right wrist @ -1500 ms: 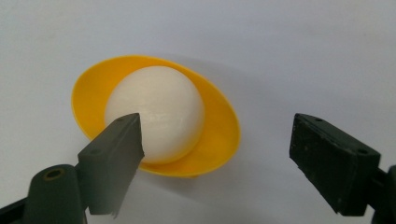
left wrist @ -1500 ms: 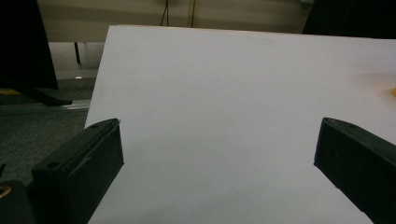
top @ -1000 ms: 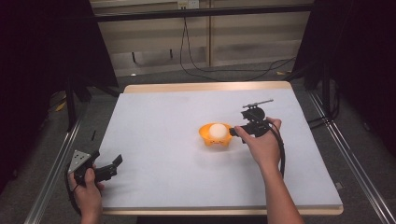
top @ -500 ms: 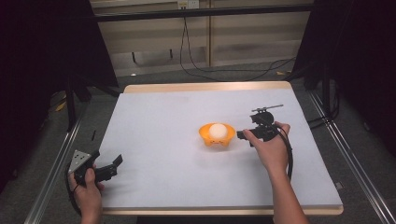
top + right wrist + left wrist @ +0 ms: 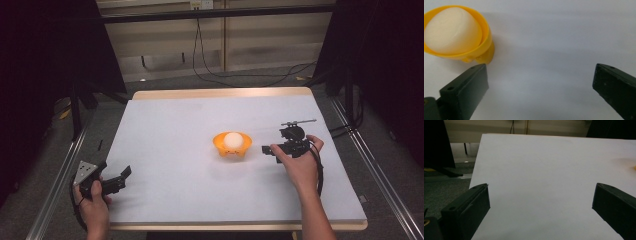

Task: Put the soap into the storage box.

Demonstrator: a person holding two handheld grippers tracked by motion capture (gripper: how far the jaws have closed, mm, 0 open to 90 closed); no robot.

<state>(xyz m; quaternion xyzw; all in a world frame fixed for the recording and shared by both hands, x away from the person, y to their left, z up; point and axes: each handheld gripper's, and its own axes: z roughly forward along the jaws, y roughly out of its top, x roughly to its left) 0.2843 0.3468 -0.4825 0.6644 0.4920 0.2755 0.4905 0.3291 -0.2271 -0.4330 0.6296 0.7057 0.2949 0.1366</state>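
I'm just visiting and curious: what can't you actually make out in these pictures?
- Underside of the white ball: hidden by the orange bowl in the right gripper view.
- Bowl's left part: cut off by that view's edge.
- Right tongs: too small in the high view to see their jaws.
- Bowl in the left gripper view: an orange sliver, cut by the right edge.

Bright overhead light floods the white table (image 5: 165,130); darkness swallows the room at nine and three o'clock. Close-up views run soft, shadows faint.
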